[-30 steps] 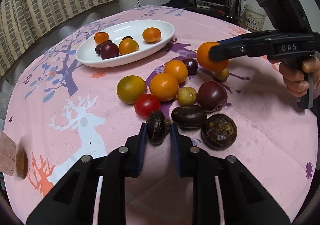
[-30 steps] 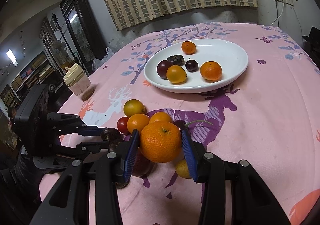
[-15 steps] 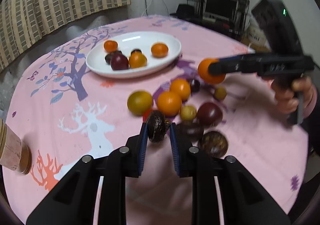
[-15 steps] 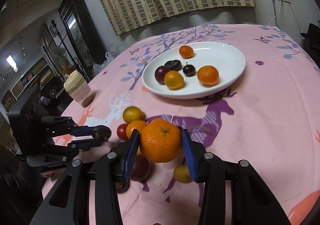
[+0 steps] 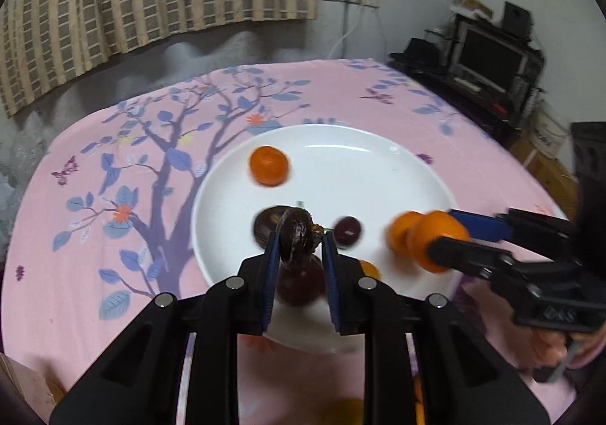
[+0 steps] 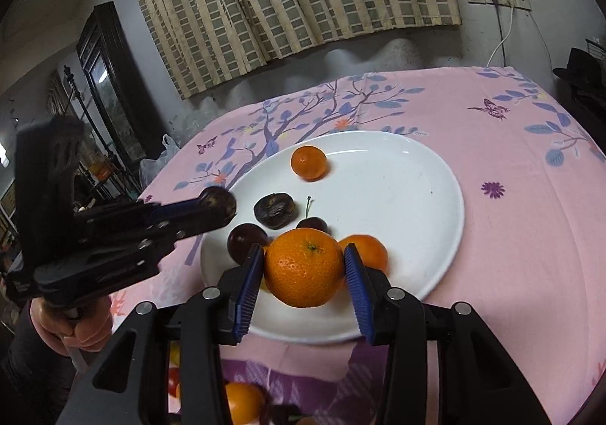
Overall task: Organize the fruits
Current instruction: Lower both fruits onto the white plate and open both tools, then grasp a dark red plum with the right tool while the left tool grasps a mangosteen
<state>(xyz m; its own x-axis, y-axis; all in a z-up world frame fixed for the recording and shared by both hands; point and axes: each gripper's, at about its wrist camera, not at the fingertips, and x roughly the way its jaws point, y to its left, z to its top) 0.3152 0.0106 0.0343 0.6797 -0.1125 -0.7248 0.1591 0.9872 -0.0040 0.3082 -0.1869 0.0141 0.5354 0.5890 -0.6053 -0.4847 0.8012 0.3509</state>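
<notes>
The left tool [image 5: 297, 252] is closed tight on a dark wrinkled fruit [image 5: 296, 237], gripped between its blue pads above the near part of the white oval plate [image 5: 401, 175]. From the right wrist view this same tool [image 6: 221, 207] reaches in from the left, its tip with the dark fruit over the left rim of the plate [image 6: 416, 198].

The right tool [image 6: 304, 268] has a large orange mandarin [image 6: 303, 266] between its blue pads; its jaws are opening now, and whether the pads still press the fruit I cannot tell. The mandarin is over the near side of the plate. In the left wrist view it [image 5: 439, 239] appears at the right side, blurred.

On the plate lie a small orange mandarin [image 6: 308, 162] at the far side, a dark wrinkled round fruit [image 6: 273, 210] in the middle, a dark red cherry with a stem [image 6: 312, 222], a dark purple plum [image 6: 246, 241] and one more orange fruit [image 6: 365, 249] behind the held mandarin.

The plate stands on a table with a pink cloth printed with a blue-leaf tree [image 6: 530, 198]. A few fruits [image 6: 242, 402] lie on the cloth at the near edge, partly hidden
</notes>
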